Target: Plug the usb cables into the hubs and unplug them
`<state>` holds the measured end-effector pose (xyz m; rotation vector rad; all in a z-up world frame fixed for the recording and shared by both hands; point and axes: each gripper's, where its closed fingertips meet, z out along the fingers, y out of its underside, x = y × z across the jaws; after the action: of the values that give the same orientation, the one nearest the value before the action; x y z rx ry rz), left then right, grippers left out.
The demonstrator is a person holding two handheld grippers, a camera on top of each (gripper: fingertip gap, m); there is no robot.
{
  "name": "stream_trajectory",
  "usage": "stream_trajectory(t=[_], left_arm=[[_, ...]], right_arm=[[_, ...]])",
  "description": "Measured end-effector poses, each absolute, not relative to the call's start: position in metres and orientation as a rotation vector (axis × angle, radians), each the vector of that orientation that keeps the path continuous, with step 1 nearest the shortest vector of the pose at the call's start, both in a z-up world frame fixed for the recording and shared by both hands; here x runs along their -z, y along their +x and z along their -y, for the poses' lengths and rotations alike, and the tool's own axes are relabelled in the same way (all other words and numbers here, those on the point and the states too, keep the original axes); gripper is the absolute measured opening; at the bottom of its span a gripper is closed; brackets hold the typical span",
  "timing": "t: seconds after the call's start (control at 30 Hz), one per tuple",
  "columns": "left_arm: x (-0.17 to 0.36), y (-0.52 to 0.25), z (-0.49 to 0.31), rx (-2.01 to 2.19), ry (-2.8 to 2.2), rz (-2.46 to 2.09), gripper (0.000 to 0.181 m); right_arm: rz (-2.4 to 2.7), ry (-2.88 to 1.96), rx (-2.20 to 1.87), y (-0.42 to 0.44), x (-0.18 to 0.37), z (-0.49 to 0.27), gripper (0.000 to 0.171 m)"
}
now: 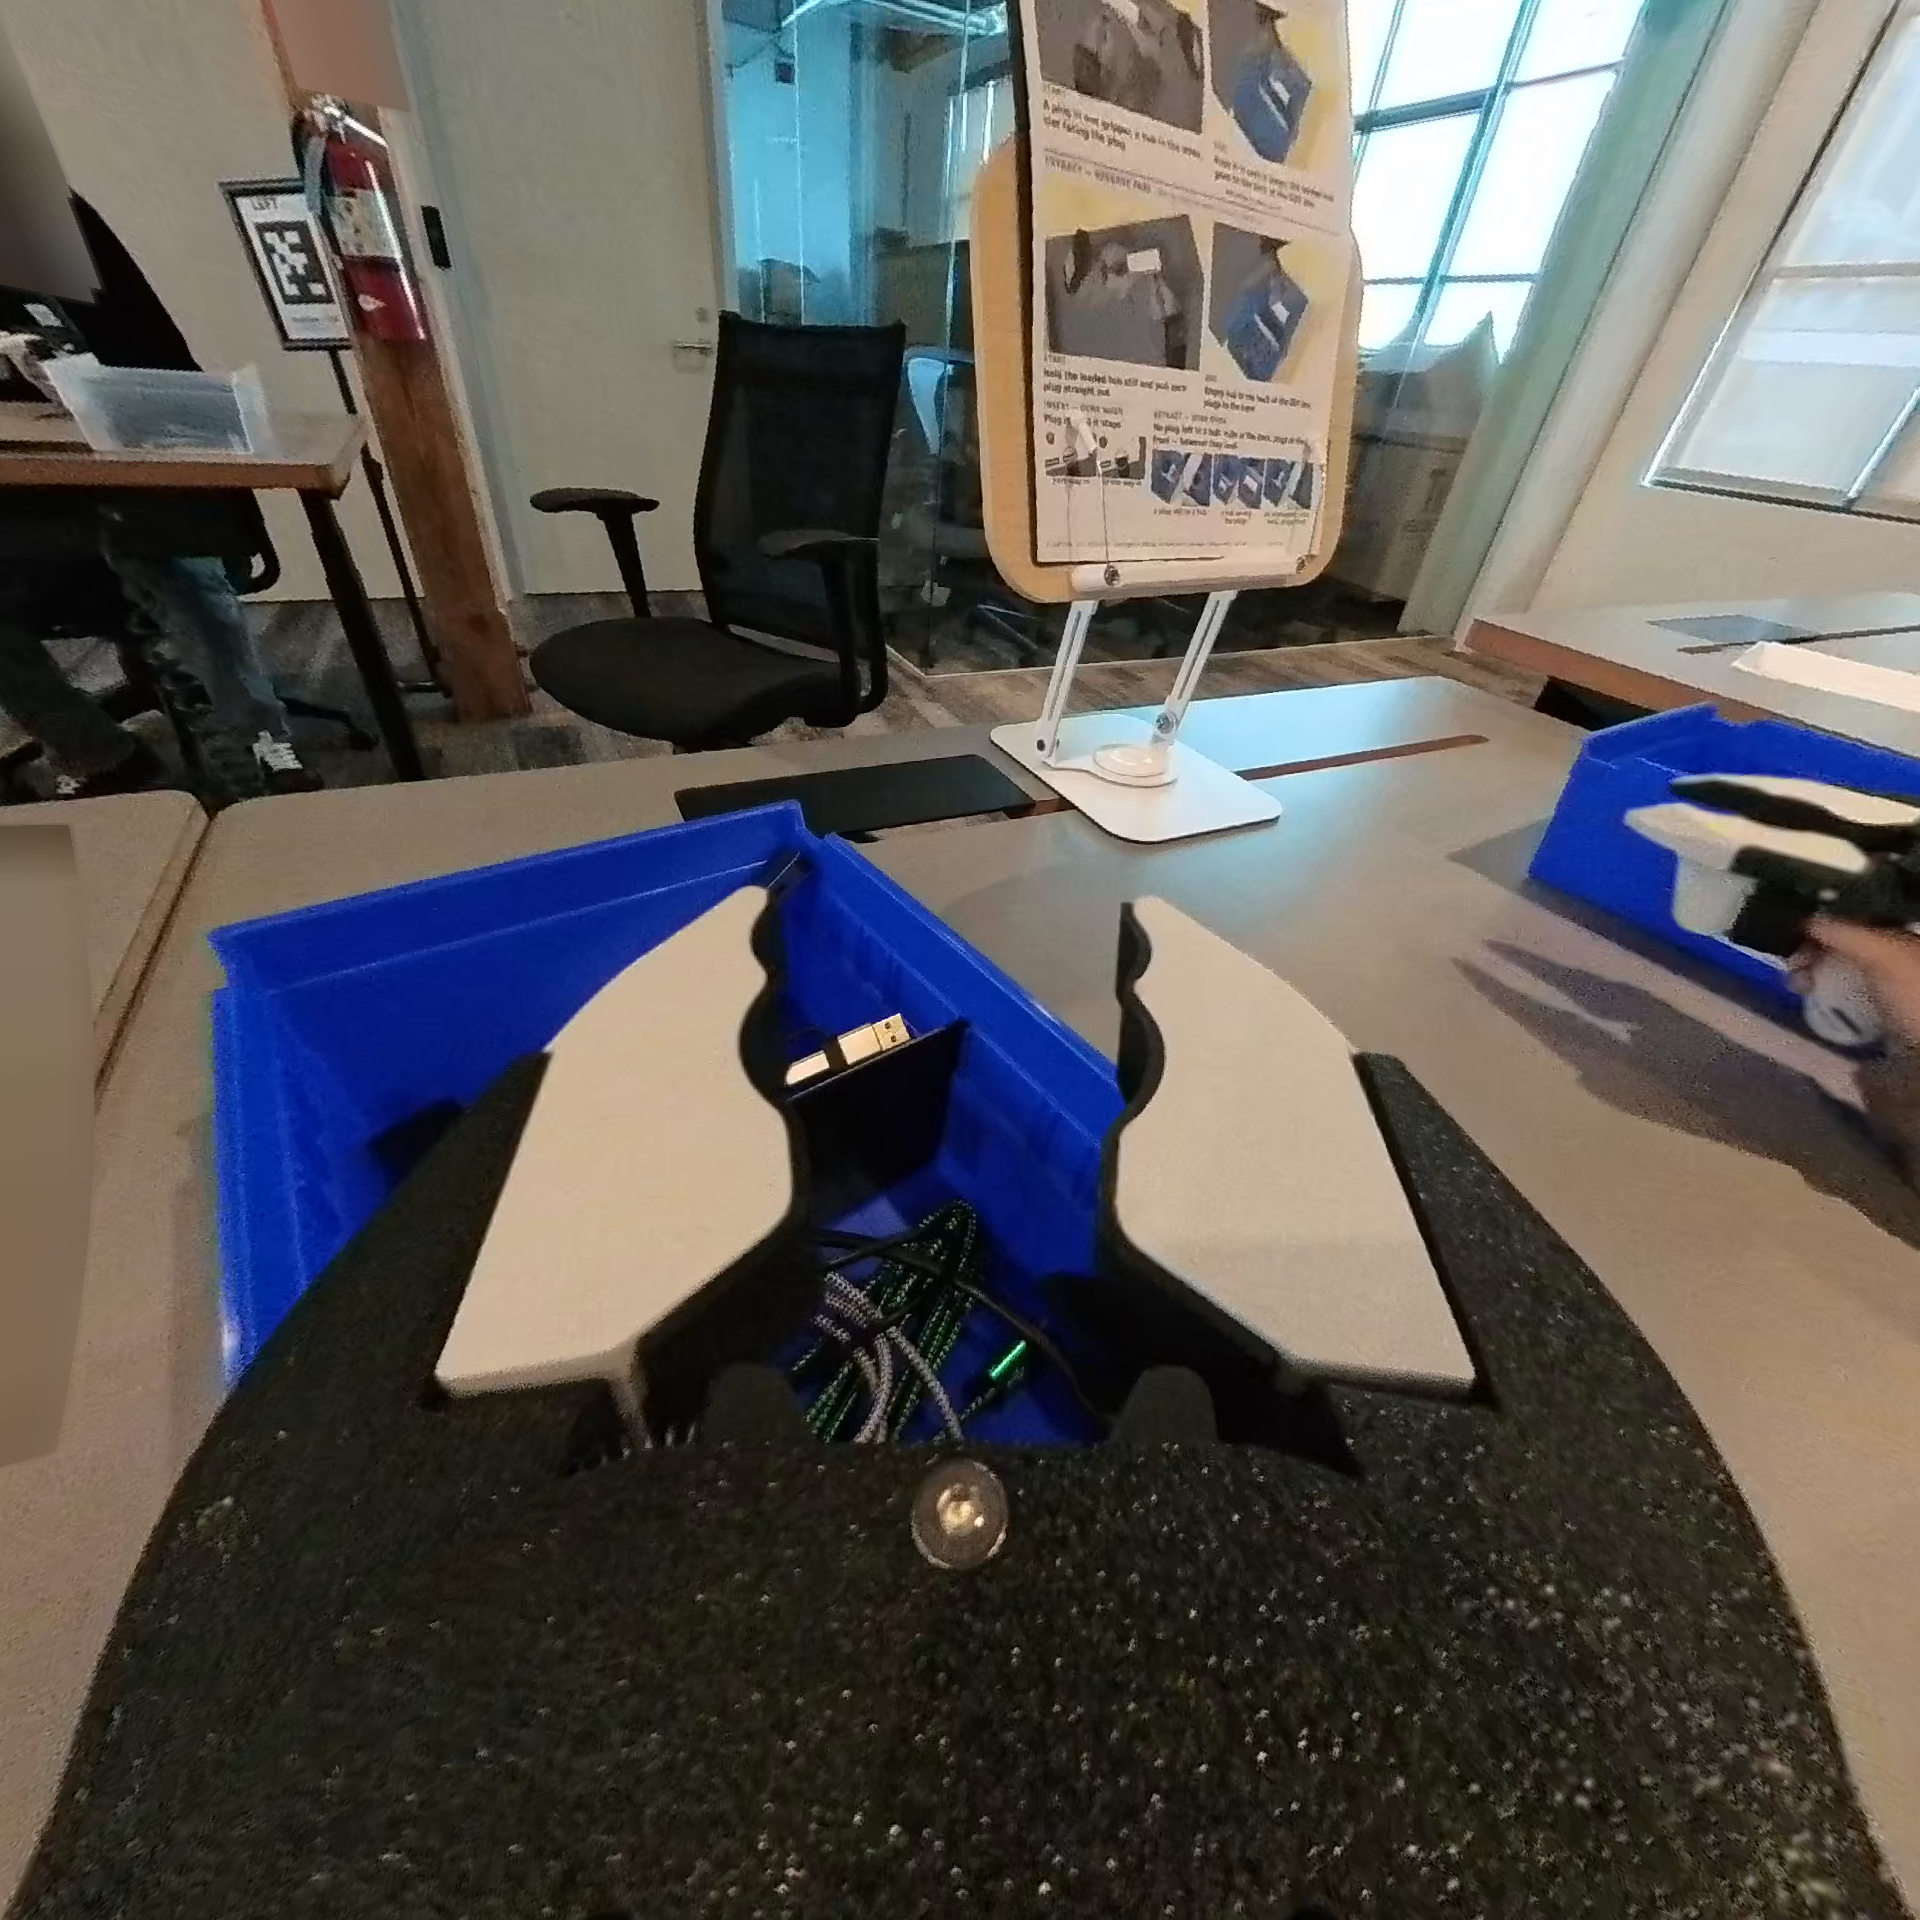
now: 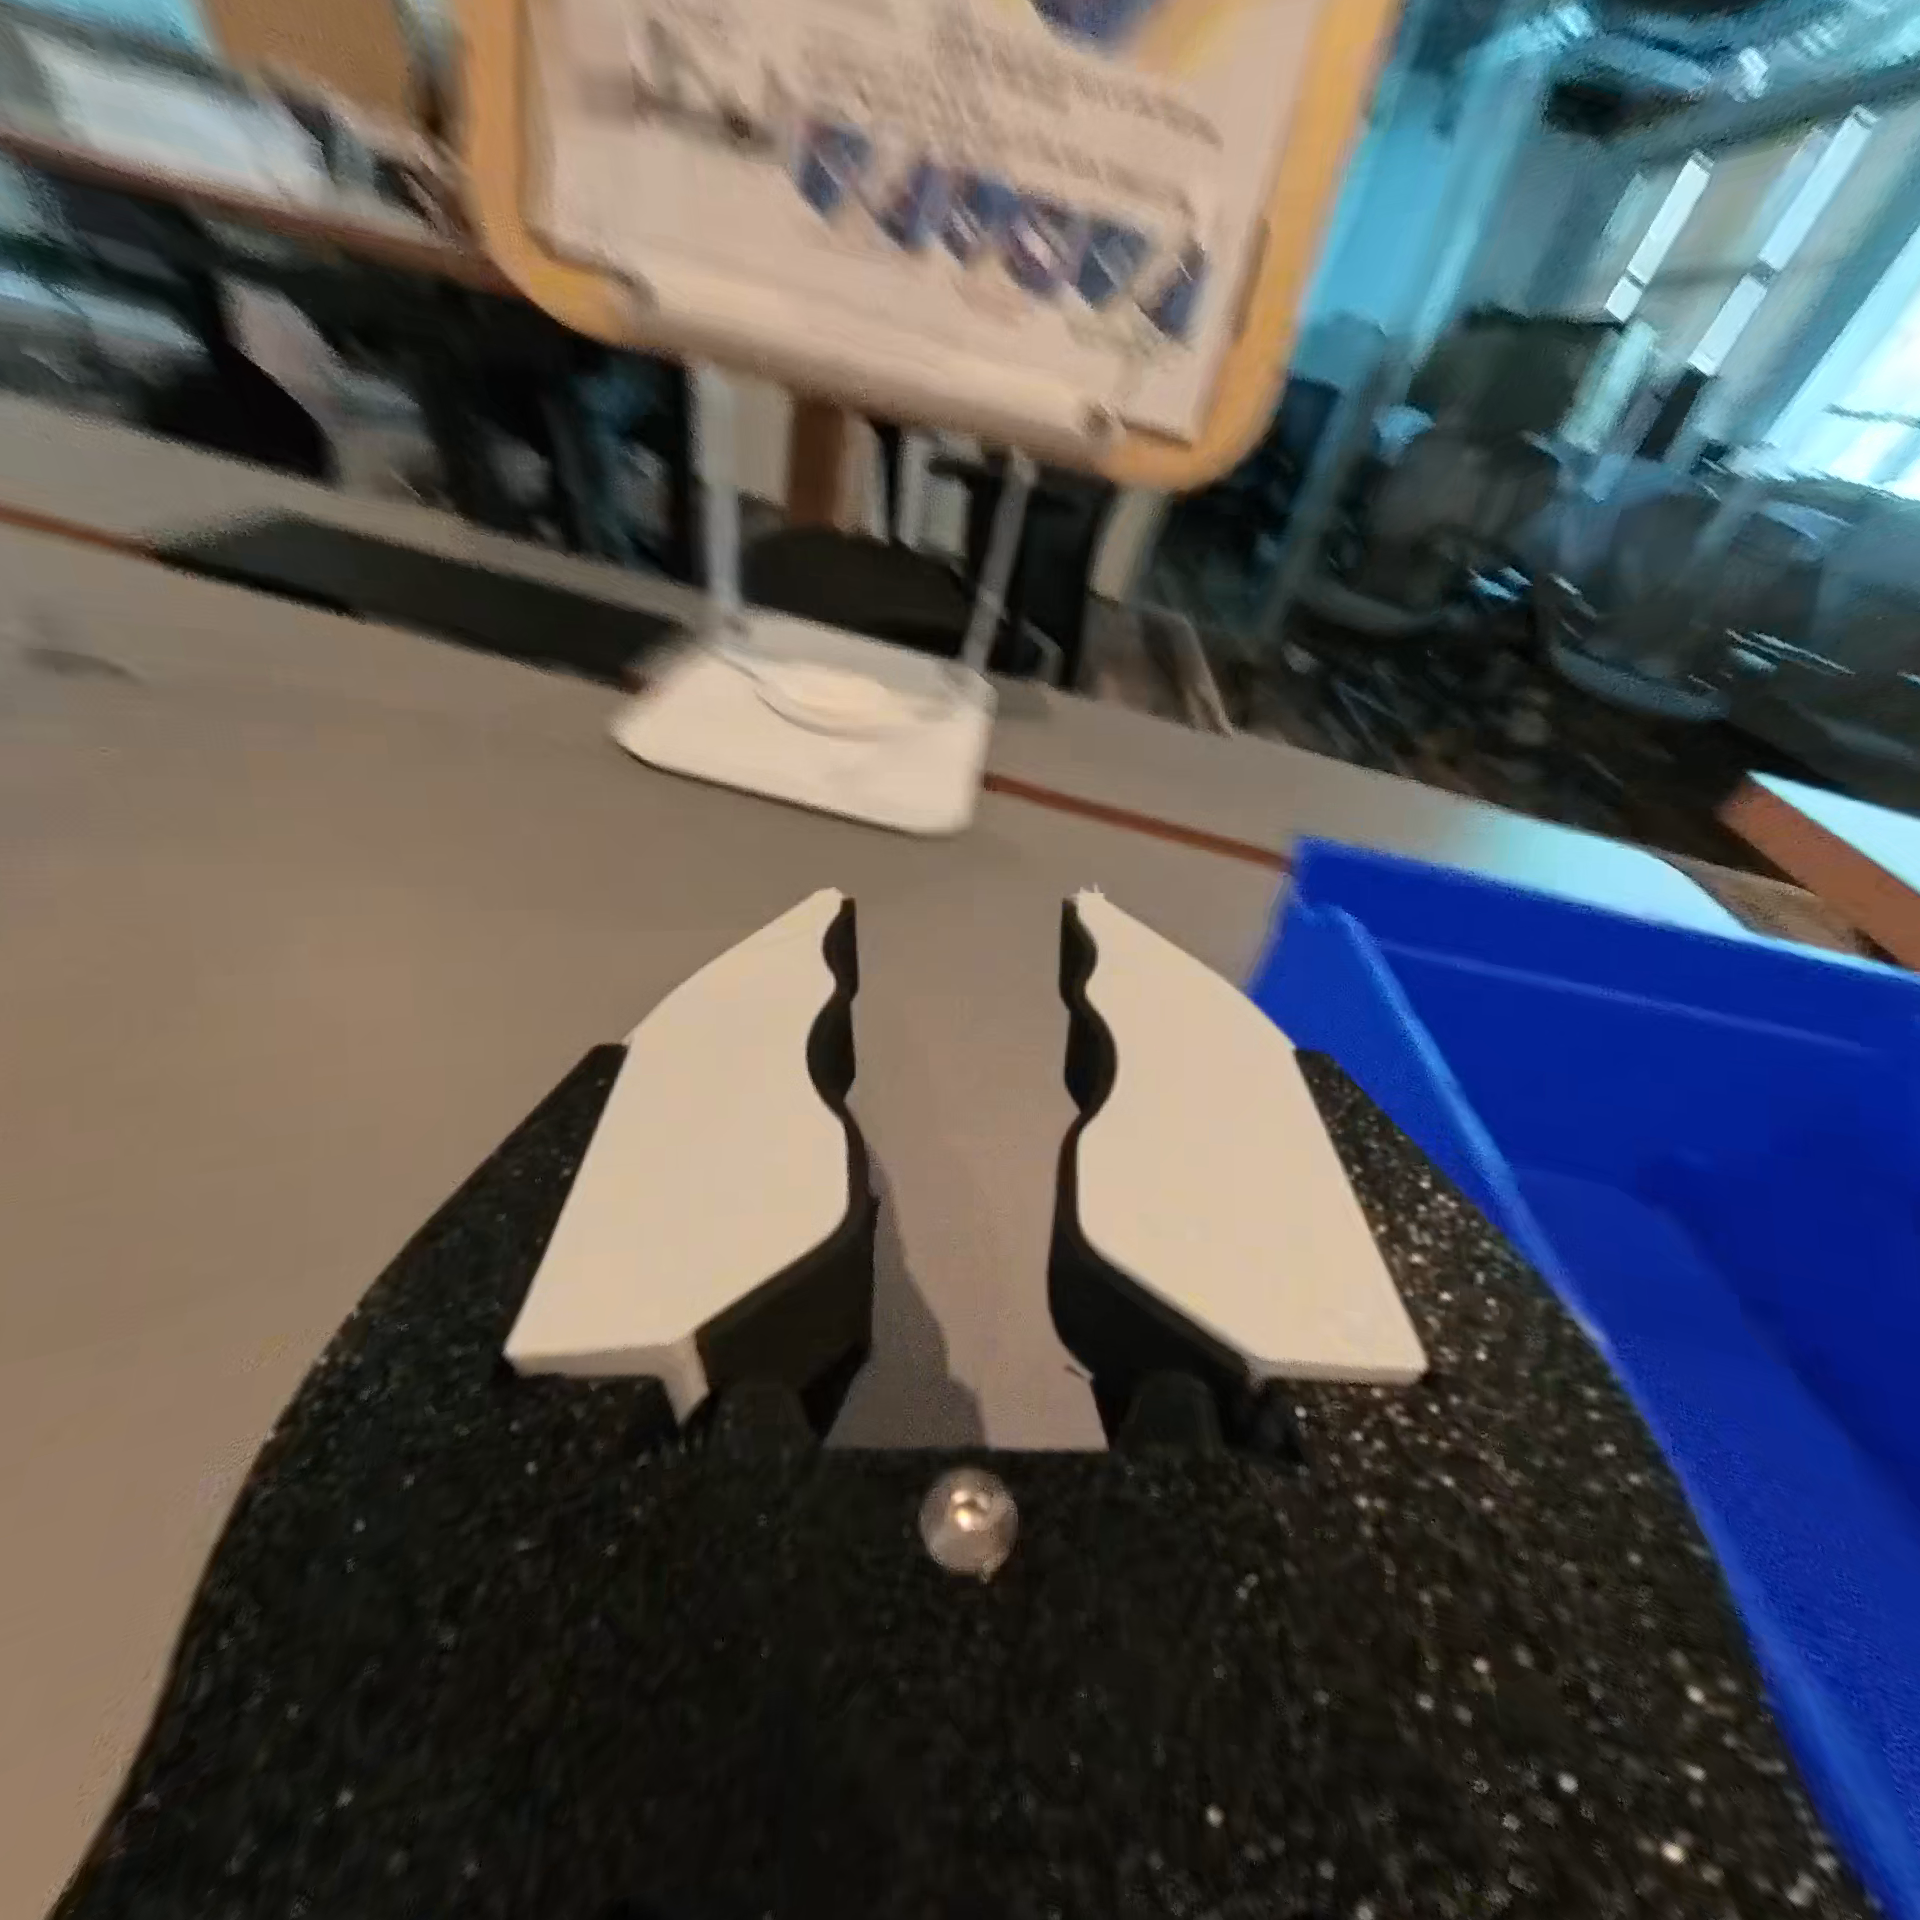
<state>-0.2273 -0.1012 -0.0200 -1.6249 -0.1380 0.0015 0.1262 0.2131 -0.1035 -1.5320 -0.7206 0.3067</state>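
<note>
left claw (image 1: 940, 914) spread over blue bin (image 1: 436, 966) of usb cables (image 1: 904, 1320), right claw (image 2: 961, 914) spread, empty, above grey table (image 2: 312, 935)

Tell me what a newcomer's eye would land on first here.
First, the bright blue bin under the open left hand-held gripper, with braided cables heaped in its near end and a silver USB plug behind a dark divider. Next, the instruction board standing on its white stand mid-table. A second blue bin sits right of the open right hand-held gripper.

Cables (image 1: 894, 1320) in left bin (image 1: 582, 935); stand (image 1: 1132, 779) behind, 2nd bin (image 1: 1600, 821) right.
</note>
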Motion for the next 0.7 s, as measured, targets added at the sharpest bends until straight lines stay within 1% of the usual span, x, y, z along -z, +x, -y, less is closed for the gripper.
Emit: stream_trajectory(t=[0.13,0.2,0.3,0.43,0.5,0.6,0.7], left_arm=[[0.02,-0.232,0.105,-0.04,-1.624,0.137,0.05],[0.021,-0.237,0.107,-0.071,-1.63,0.148,0.045],[0.027,-0.242,0.109,-0.112,-1.663,0.156,0.027],[0.027,-0.252,0.113,-0.231,-1.663,0.166,0.016],[0.023,-0.256,0.116,-0.319,-1.65,0.169,0.015],[0.009,-0.267,0.127,-0.59,-1.592,0.161,0.016],[-0.001,-0.273,0.137,-0.86,-1.563,0.143,0.015]], right_arm=[[0.804,-1.387,-0.594,0.062,0.084,-0.162,0.034],[0.909,-1.358,-0.601,0.034,0.089,-0.14,0.034],[1.066,-1.301,-0.573,-0.001,0.1,-0.109,0.032],[1.188,-1.233,-0.575,-0.028,0.109,-0.077,0.024],[1.224,-1.209,-0.579,-0.036,0.112,-0.067,0.022],[1.25,-1.185,-0.592,-0.042,0.114,-0.057,0.018],[1.258,-1.187,-0.616,-0.045,0.116,-0.053,0.017]])
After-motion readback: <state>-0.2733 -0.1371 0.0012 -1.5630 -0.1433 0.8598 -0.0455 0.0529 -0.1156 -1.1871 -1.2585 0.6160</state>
